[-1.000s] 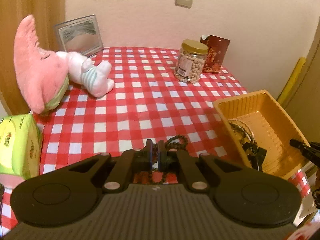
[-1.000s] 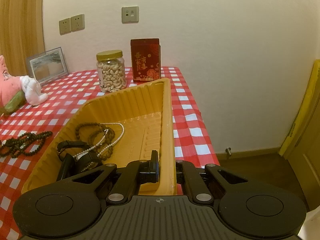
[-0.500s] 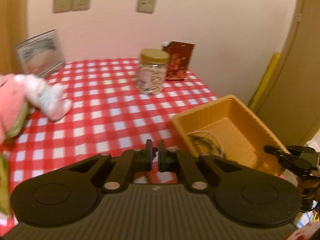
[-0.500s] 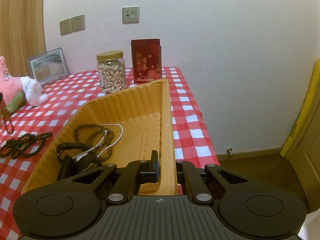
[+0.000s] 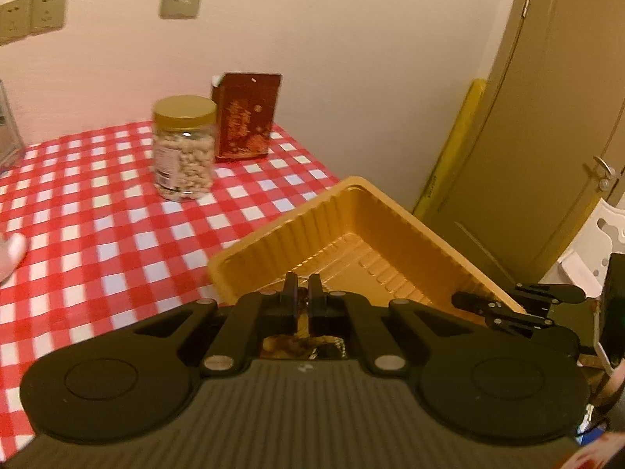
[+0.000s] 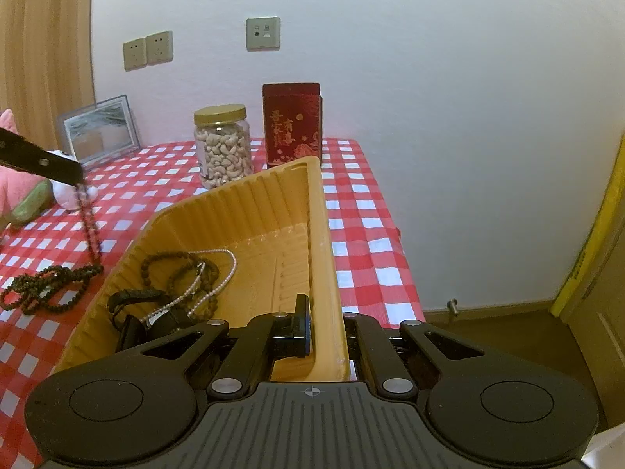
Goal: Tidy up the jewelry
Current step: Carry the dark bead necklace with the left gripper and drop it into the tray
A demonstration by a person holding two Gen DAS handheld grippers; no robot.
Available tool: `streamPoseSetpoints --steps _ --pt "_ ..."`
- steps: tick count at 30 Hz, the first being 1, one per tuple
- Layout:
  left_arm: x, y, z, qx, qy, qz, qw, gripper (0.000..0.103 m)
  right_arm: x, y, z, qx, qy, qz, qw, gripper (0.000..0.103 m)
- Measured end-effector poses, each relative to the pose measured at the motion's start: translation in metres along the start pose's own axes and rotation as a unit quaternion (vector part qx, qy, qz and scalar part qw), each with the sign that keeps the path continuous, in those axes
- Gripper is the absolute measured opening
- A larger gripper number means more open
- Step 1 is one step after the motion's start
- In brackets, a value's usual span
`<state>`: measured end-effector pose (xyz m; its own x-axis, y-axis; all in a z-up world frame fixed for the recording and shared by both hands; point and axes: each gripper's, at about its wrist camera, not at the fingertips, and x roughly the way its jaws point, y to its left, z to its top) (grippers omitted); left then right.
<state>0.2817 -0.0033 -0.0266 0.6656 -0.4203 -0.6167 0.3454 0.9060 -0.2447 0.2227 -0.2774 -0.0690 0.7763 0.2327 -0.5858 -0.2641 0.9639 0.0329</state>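
The yellow tray sits at the table's right edge on the checked cloth. In it lie a brown bead bracelet, a pearl string and a black watch. The right gripper is clamped on the tray's right wall. The left gripper pinches a dark bead strand dangling just left of the tray. Another bead necklace lies on the cloth. A lidded jar holds cashews
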Motion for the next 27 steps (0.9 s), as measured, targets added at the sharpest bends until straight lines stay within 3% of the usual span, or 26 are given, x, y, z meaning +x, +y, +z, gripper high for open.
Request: streamPoseSetpoints --steps 9,13,15,21,27 --pt "0.046 -0.008 0.000 -0.008 0.038 -0.001 0.9993 0.004 -0.001 0.000 -0.001 0.000 -0.001 0.002 1.000 0.004" --pt "0.052 -0.006 0.001 -0.015 0.044 0.010 0.9989 0.015 -0.001 0.000 -0.001 0.000 0.000 0.002 1.000 0.004" --pt "0.049 -0.002 0.002 -0.024 0.041 0.011 0.9988 0.024 -0.001 0.000 0.000 0.001 0.001 0.003 1.000 0.004" --pt "0.031 0.016 0.004 -0.045 0.029 0.029 0.9981 0.024 0.000 -0.001 0.000 0.003 0.004 0.004 1.000 0.004" --pt "0.001 0.049 -0.010 -0.074 0.031 0.073 0.9941 0.024 0.001 -0.002 0.000 0.004 0.003 0.005 1.000 0.004"
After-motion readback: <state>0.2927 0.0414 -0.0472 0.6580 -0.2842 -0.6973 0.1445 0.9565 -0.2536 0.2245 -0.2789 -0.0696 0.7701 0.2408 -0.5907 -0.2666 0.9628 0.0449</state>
